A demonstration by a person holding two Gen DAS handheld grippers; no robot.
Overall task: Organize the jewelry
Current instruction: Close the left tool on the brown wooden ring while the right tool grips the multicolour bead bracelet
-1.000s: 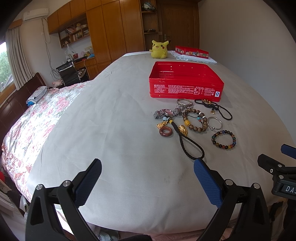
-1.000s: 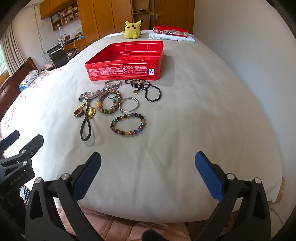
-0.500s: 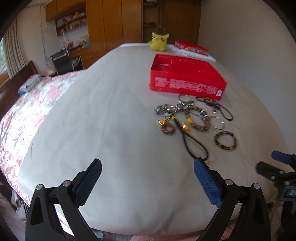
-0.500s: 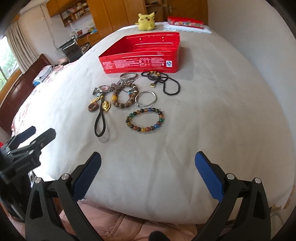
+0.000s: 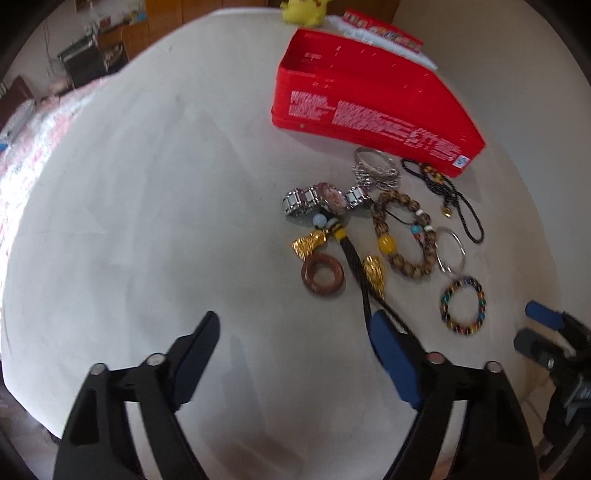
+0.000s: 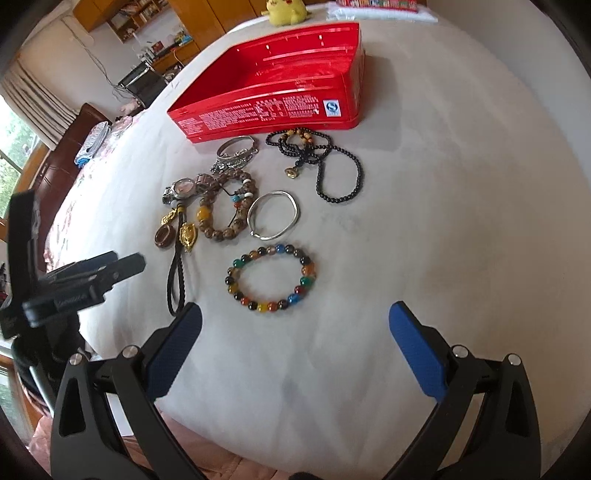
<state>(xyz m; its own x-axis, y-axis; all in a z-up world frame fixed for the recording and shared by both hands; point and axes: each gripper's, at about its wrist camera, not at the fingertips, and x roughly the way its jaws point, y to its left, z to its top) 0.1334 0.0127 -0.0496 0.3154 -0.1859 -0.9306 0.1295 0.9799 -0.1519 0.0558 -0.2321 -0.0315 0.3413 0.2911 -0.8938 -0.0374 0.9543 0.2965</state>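
Observation:
A pile of jewelry lies on the white bed sheet before an open red box [image 5: 373,99] [image 6: 273,92]. A multicoloured bead bracelet [image 6: 271,277] [image 5: 463,306] lies nearest. Behind it are a silver bangle [image 6: 273,214], a brown bead bracelet [image 6: 225,210] [image 5: 402,236], a black bead necklace [image 6: 321,162], a watch [image 5: 321,199] and a brown ring [image 5: 322,273] on a black cord. My left gripper [image 5: 295,332] is open, just short of the cord. My right gripper [image 6: 295,325] is open, just short of the multicoloured bracelet.
A yellow plush toy [image 6: 286,11] and a second red box [image 5: 384,29] sit at the far end of the bed. A floral quilt [image 5: 22,140] lies on the left. A wall runs along the right. Wooden cabinets and a desk stand at the back left.
Both grippers have moved forward and down toward the jewelry, which now looks much nearer. Both stay open.

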